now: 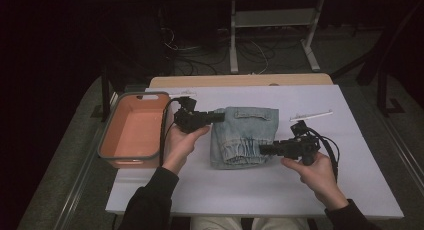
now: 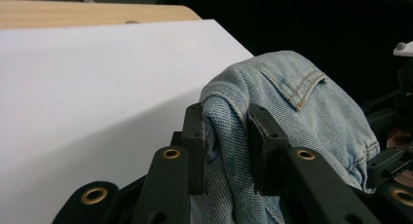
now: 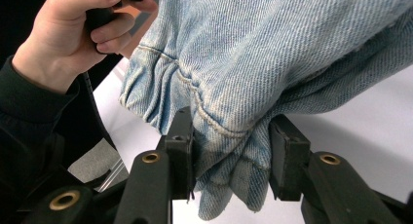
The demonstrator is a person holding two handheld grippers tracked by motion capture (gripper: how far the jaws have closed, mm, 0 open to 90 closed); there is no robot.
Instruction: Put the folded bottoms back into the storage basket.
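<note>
Just right of the orange bin (image 1: 134,132), on the white board (image 1: 350,140), lie the folded jeans (image 1: 244,135); the left gripper (image 1: 218,117) has its 2 jaws pinched on the denim edge nearest the bin, and the right gripper (image 1: 264,149) is clamped on bunched cloth at the far edge; the step in hand looks like lifting the jeans; the next move likely calls for raising both grips evenly and carrying them over the bin.

Orange bin (image 1: 131,131), white table (image 1: 300,190)
</note>
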